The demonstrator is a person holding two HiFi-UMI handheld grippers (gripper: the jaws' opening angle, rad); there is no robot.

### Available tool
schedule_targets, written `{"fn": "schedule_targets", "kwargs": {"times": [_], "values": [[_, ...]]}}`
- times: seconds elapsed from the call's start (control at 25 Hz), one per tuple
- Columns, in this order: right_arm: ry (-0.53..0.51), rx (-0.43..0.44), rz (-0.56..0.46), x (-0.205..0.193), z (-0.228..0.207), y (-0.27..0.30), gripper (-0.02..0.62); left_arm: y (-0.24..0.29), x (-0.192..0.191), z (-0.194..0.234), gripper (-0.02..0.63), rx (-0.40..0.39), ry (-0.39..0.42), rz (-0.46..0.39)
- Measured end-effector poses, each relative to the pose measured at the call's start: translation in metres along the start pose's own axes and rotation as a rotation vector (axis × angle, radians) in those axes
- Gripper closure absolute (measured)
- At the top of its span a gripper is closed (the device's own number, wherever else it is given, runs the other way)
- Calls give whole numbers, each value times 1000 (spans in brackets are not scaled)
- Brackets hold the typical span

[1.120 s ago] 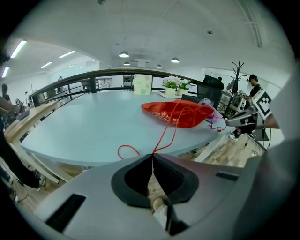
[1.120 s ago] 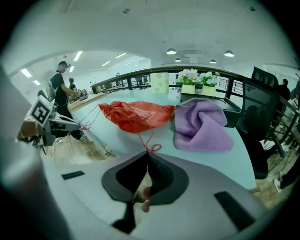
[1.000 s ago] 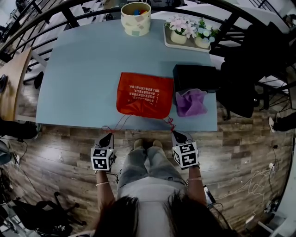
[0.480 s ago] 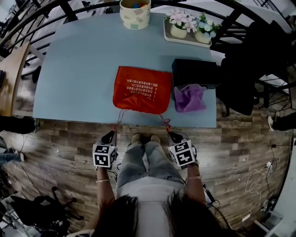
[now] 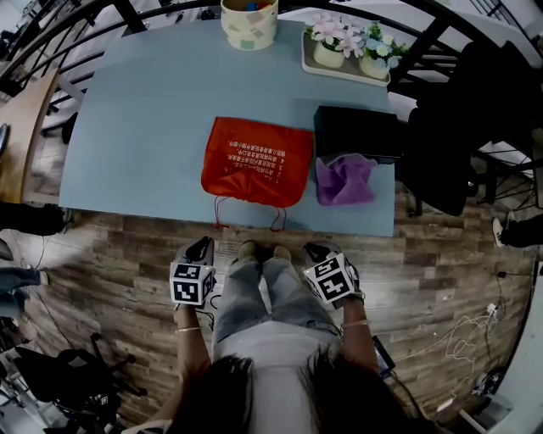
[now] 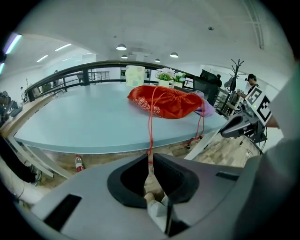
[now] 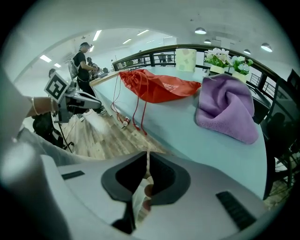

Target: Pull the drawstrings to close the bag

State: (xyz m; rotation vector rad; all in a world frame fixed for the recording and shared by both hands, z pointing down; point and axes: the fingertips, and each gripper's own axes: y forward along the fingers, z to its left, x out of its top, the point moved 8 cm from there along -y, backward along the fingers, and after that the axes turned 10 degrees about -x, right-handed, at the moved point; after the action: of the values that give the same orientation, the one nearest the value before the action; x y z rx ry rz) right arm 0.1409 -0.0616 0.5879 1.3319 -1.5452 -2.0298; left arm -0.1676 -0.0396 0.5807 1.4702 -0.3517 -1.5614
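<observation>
While the red bag (image 5: 253,163) lay on the blue table (image 5: 144,110), close to the near edge with its mouth toward the person, both grippers hung below that edge. The left gripper (image 6: 150,156) was at 7 o'clock of the bag and the right gripper (image 7: 147,152) at 5 o'clock.

The left gripper's fingers (image 6: 130,183) were pressed together. The left string (image 6: 150,126) ran straight from the bag's mouth, over the table edge and down to their tips. It seemed to be pinched there by its very end, though the head view was too small to confirm it.

The right gripper's fingers (image 7: 130,180) were also pressed together, with nothing between them but a thin slit. The right string (image 5: 274,225) dangled as a loose loop off the table edge at 6 o'clock of the bag. It hung well apart from those fingers, at 10 o'clock of them in the head view.

A purple cloth (image 5: 344,180) lay just beside the bag at 3 o'clock and a black box (image 5: 356,134) at 2 o'clock. A patterned bucket (image 5: 249,24) stood at 12 o'clock, at the far edge.
</observation>
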Motion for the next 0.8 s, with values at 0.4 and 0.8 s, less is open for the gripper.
{"fn": "schedule_targets", "kwargs": {"times": [0.4, 0.8], "values": [[-74, -5, -51, 6, -25, -6, 566, 0, 10, -27, 584, 59, -17, -65], [-65, -33, -161, 30, -35, -9, 566, -4, 43, -37, 584, 73, 15, -135]]}}
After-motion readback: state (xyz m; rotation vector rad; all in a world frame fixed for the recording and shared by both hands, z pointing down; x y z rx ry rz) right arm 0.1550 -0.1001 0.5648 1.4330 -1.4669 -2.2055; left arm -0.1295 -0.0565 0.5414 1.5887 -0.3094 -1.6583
